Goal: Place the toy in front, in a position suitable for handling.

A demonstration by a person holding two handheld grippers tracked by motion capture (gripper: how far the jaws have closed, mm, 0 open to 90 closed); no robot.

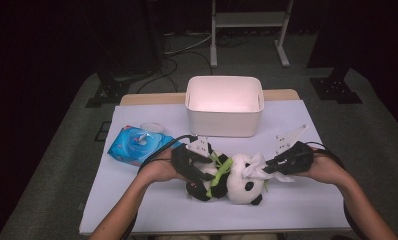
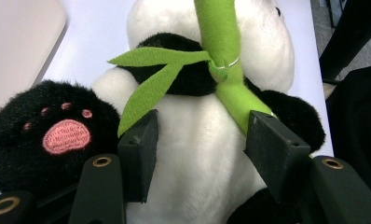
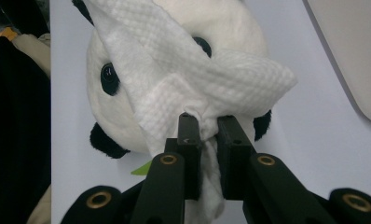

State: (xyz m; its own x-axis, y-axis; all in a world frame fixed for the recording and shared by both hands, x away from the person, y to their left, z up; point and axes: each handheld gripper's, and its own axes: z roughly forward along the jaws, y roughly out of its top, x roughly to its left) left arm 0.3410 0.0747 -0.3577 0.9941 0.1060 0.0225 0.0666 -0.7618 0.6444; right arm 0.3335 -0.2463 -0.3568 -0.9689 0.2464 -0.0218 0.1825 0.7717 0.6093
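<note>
A panda plush (image 1: pixel 239 182) lies on the white table (image 1: pixel 152 205) near its front edge, hugging a green bamboo stalk (image 2: pixel 221 37). My left gripper (image 1: pixel 207 172) comes from the left, its jaws spread wide and pressed on either side of the panda's white belly (image 2: pixel 193 121). My right gripper (image 1: pixel 267 167) comes from the right and is shut on a white wipe (image 3: pixel 211 79). The wipe is draped across the panda's face (image 3: pixel 113 112) between its eyes. In the high view the wipe (image 1: pixel 254 167) shows as a crumpled white tuft on the head.
A white bin (image 1: pixel 224 122) stands behind the panda at the table's back middle. A blue wipes pack (image 1: pixel 134 145) with a clear lid lies at the left. Bare tabletop stretches in front and to the right. Dark floor, cables and a metal stand lie beyond.
</note>
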